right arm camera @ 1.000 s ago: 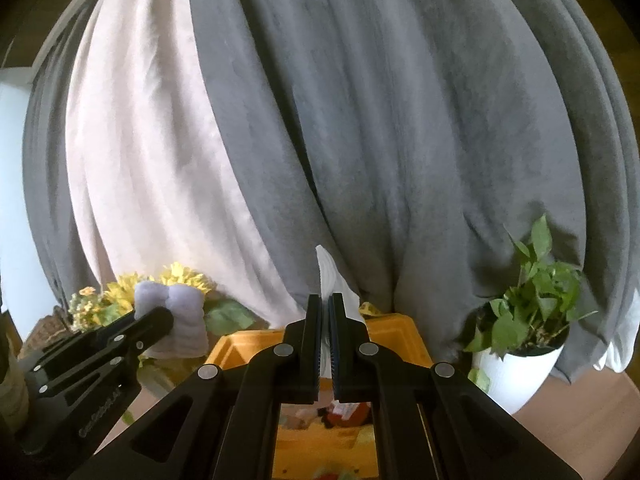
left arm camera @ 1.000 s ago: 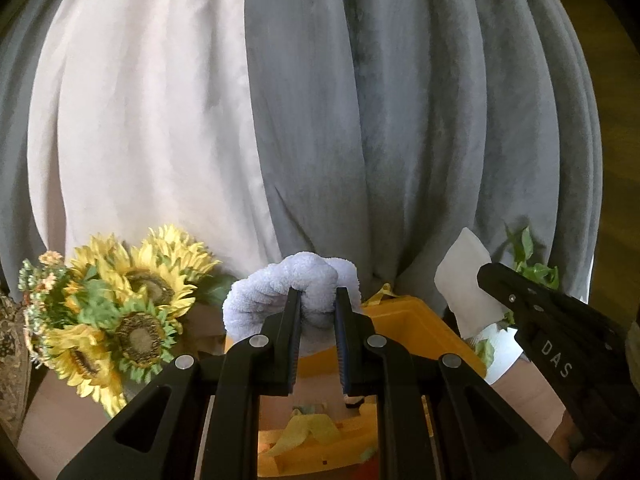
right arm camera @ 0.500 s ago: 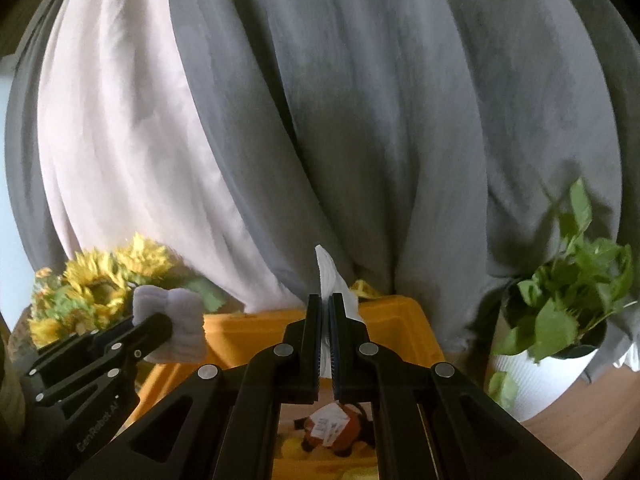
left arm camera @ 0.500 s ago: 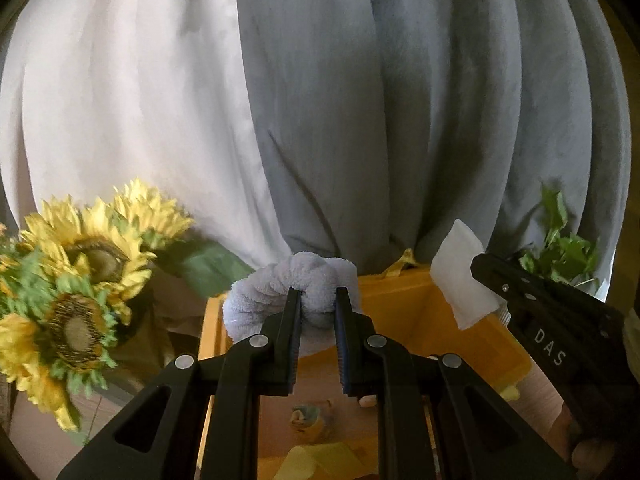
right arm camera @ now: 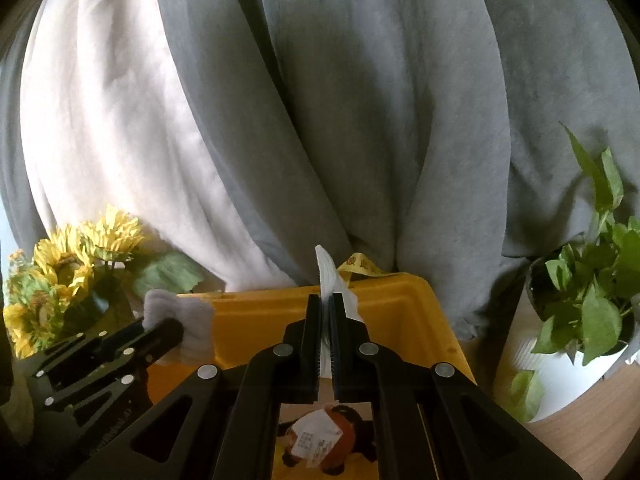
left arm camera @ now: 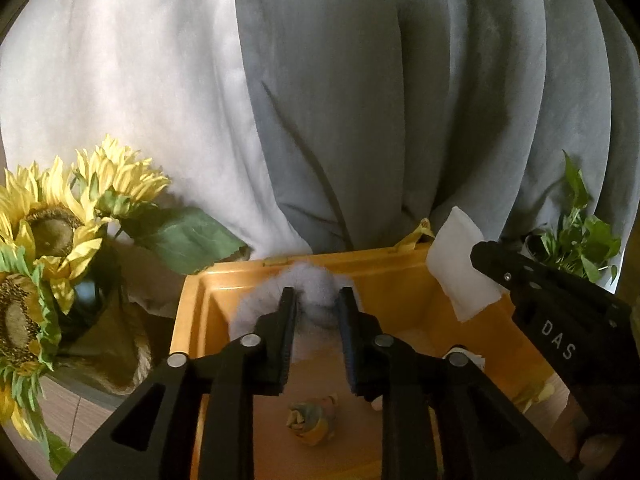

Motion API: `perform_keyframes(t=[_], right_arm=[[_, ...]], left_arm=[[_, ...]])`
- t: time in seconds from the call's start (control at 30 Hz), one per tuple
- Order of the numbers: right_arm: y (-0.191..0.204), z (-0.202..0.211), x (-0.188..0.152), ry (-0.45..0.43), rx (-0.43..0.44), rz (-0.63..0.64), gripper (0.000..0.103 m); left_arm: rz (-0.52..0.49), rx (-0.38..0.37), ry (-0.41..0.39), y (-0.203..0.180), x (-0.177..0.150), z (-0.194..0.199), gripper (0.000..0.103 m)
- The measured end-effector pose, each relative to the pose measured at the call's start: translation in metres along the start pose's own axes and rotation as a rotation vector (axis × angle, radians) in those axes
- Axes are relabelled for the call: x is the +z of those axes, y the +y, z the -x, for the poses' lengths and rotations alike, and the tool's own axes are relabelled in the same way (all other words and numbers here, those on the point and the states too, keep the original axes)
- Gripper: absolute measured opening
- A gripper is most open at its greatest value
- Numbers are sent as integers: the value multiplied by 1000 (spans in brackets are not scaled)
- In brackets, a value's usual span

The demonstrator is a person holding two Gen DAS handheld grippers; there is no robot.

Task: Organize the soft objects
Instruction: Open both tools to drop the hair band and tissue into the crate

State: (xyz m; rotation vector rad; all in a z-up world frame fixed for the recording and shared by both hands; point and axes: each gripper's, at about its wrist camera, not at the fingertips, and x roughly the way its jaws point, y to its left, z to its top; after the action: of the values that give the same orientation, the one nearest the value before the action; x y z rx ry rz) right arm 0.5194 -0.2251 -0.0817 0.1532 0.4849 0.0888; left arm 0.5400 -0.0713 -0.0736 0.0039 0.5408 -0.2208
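bin point(left arm camera: 200, 304) set before curtain point(left arm camera: 360, 100) | sunflowers point(left arm camera: 48, 232) placed left of bin | plant point(right arm camera: 584, 288) placed right | towel point(left arm camera: 316, 288) and tissue point(left arm camera: 460, 272) held over bin | toy point(right arm camera: 320, 440) laid inside

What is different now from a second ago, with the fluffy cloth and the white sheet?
Both grippers came down over the yellow bin. The left gripper has just been opening, its fingers parting around the fluffy grey cloth. The right gripper stays shut on the white sheet.
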Motion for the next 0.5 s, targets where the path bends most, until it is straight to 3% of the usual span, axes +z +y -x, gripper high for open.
perform_keyframes(t=[0.03,0.1,0.17,0.5], right_arm=[[0,-2,0,3,0,-1,7],[-2,-5,1,12,7,-8,15],[-3,-7,1,22,3,-17,36],[-2,11,0,11,-13,-26,38]], left_arm=[[2,6,-1,0,0,0,38],[4,12,-9,1,0,2,42],[9,18,-16,2,0,6,44],[21,48,-28,6,-2,35,46]])
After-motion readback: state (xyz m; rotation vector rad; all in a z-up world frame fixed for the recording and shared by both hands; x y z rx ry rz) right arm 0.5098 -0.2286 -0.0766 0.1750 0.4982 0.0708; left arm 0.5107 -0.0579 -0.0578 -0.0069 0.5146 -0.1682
